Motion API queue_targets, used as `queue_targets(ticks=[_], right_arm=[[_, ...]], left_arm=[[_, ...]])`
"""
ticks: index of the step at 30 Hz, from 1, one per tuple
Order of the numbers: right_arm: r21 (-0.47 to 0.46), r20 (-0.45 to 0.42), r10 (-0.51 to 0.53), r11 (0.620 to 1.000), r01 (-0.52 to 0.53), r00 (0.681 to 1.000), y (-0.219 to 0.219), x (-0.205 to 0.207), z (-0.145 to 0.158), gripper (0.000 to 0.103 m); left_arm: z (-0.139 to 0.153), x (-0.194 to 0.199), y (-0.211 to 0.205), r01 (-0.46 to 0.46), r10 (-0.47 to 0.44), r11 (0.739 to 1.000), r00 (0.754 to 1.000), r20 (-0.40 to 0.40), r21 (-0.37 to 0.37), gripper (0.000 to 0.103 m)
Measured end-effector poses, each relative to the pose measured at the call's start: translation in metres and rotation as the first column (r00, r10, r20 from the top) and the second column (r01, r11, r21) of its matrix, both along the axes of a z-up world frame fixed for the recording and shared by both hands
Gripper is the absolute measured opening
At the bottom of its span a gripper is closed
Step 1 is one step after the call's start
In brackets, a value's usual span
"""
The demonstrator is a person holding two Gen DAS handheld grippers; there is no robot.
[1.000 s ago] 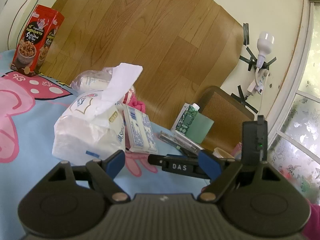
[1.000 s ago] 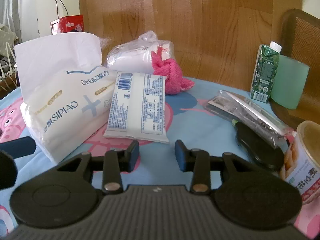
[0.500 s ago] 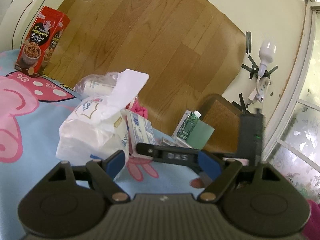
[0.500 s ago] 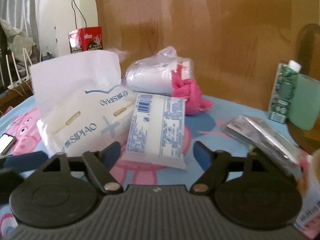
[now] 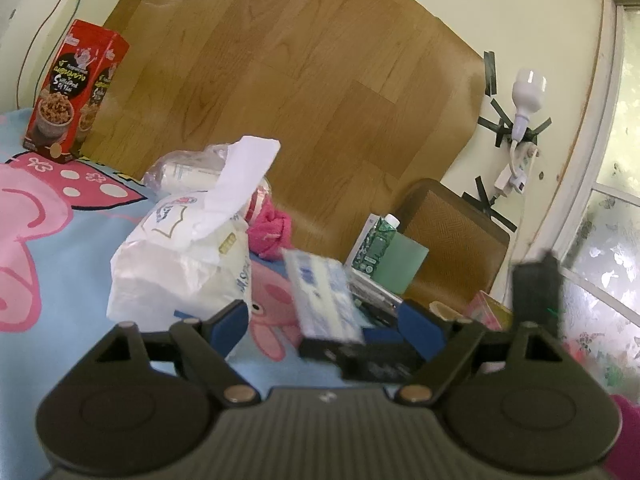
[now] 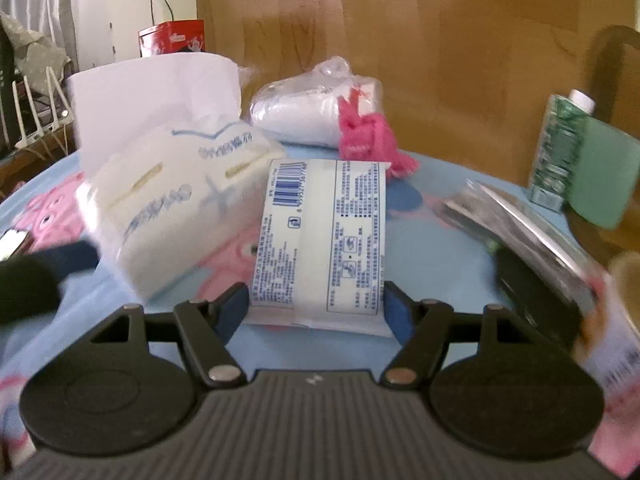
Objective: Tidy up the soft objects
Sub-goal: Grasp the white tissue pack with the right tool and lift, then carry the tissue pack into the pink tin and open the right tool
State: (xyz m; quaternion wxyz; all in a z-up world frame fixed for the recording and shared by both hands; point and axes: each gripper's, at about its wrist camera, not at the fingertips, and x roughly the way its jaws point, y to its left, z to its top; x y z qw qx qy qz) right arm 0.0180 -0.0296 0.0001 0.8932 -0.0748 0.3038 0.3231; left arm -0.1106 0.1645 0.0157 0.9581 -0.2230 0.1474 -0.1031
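A flat white wipes pack point(image 6: 320, 240) with blue print lies between the blue pads of my right gripper point(image 6: 316, 310); its jaws are closing and the pads press on the pack's sides. In the left wrist view the same wipes pack point(image 5: 320, 292) tilts up off the cloth, held by the right gripper point(image 5: 360, 356). To its left sits an open white tissue pack point(image 6: 168, 216) point(image 5: 176, 264). Behind are a pink cloth point(image 6: 368, 140) and a clear bag of white rolls point(image 6: 304, 112). My left gripper point(image 5: 326, 326) is open and widening slightly, nothing between its fingers.
Blue tablecloth point(image 5: 60, 300) with pink pig print. Red cereal box point(image 5: 68, 96) at far left. At right stand a green carton point(image 6: 560, 152), a green cup point(image 6: 604, 176), a silver packet point(image 6: 520, 224), a black item point(image 6: 532, 292) and a snack tub point(image 6: 616, 320). Brown chair back point(image 5: 452, 240) beyond.
The right gripper opened wide, moved forward around the wipes pack and closed on it. The pack has come away from the tissue pack to the right. The left gripper stayed put.
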Motion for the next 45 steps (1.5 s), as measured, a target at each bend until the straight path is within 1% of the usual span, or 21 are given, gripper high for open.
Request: queue_targets(ticks=[4,6,8,10,15,18,19,20,21,23,28,29,30,31,32,33,35,36,38,41,45], right_arm=[[-0.017,0.001,-0.003,1.000,0.003,1.000,-0.026,-0.033,0.000,0.074],[-0.015,0.005,-0.013,1.000,0.013,1.000,-0.036,-0.049,0.002,0.074],[-0.032,0.007,-0.022,0.999,0.022,1.000,-0.045,-0.066,0.002,0.074],[-0.044,0.019,-0.038,0.998,0.039,0.999,-0.052,-0.082,0.001,0.074],[-0.002,0.008,-0.088,0.996,0.088,0.996,-0.070,-0.109,-0.003,0.074],[0.011,0.031,-0.113,0.994,0.112,0.993,-0.075,-0.117,-0.005,0.077],[0.010,0.038,-0.116,0.993,0.115,0.993,-0.076,-0.119,-0.006,0.078],[0.009,0.038,-0.117,0.993,0.117,0.992,-0.078,-0.120,-0.006,0.080],[0.013,0.037,-0.119,0.993,0.118,0.992,-0.079,-0.119,-0.007,0.082],[0.023,0.031,-0.119,0.993,0.119,0.992,-0.083,-0.119,-0.008,0.083],[0.033,0.037,-0.106,0.994,0.105,0.994,-0.086,-0.118,-0.011,0.085],[0.030,0.040,-0.102,0.994,0.101,0.994,-0.085,-0.117,-0.012,0.085],[0.025,0.045,-0.098,0.995,0.097,0.994,-0.084,-0.118,-0.012,0.085],[0.014,0.056,-0.092,0.996,0.091,0.994,-0.081,-0.119,-0.013,0.083],[0.006,0.069,-0.079,0.997,0.079,0.994,-0.079,-0.121,-0.013,0.080],[0.000,0.080,-0.068,0.998,0.068,0.994,-0.077,-0.122,-0.013,0.080],[0.000,0.092,-0.053,0.999,0.053,0.994,-0.077,-0.125,-0.013,0.080],[0.002,0.098,-0.054,0.999,0.054,0.994,-0.078,-0.126,-0.013,0.079],[0.012,0.110,-0.066,0.998,0.065,0.992,-0.081,-0.128,-0.012,0.079],[0.035,0.127,-0.090,0.996,0.086,0.988,-0.088,-0.130,-0.010,0.079],[0.057,0.178,-0.136,0.990,0.127,0.975,-0.097,-0.132,-0.003,0.079]], left_arm=[[0.000,0.002,-0.004,0.024,-0.023,0.999,1.000,-0.008,0.027,0.086],[0.000,0.003,-0.007,0.047,-0.046,0.998,0.999,-0.017,0.046,0.088],[0.001,0.005,-0.013,0.072,-0.070,0.995,0.997,-0.028,0.075,0.092],[0.002,0.007,-0.021,0.096,-0.092,0.989,0.995,-0.040,0.113,0.092],[0.003,0.008,-0.039,0.132,-0.120,0.970,0.990,-0.072,0.204,0.094],[0.004,0.010,-0.050,0.145,-0.123,0.959,0.987,-0.105,0.243,0.094],[0.005,0.010,-0.053,0.153,-0.129,0.958,0.985,-0.112,0.243,0.094],[0.005,0.010,-0.054,0.166,-0.141,0.960,0.982,-0.123,0.227,0.094],[0.005,0.010,-0.056,0.188,-0.163,0.964,0.976,-0.144,0.188,0.095],[0.003,0.012,-0.060,0.230,-0.206,0.966,0.961,-0.186,0.118,0.096],[-0.002,0.019,-0.075,0.292,-0.271,0.956,0.920,-0.285,0.033,0.096],[-0.004,0.021,-0.079,0.298,-0.278,0.954,0.912,-0.302,0.021,0.095],[-0.005,0.024,-0.083,0.302,-0.282,0.953,0.904,-0.322,0.014,0.091],[-0.007,0.027,-0.087,0.307,-0.286,0.952,0.895,-0.341,0.009,0.089],[-0.008,0.026,-0.092,0.304,-0.280,0.952,0.899,-0.337,0.021,0.087],[-0.008,0.027,-0.097,0.308,-0.278,0.951,0.899,-0.340,0.038,0.080],[-0.009,0.028,-0.105,0.323,-0.286,0.945,0.895,-0.342,0.058,0.071],[-0.009,0.028,-0.109,0.325,-0.285,0.944,0.895,-0.343,0.065,0.068],[-0.008,0.029,-0.115,0.323,-0.279,0.943,0.896,-0.346,0.076,0.065],[-0.003,0.032,-0.120,0.328,-0.288,0.942,0.895,-0.341,0.067,0.065],[0.011,0.038,-0.133,0.350,-0.311,0.934,0.896,-0.316,0.076,0.065]])
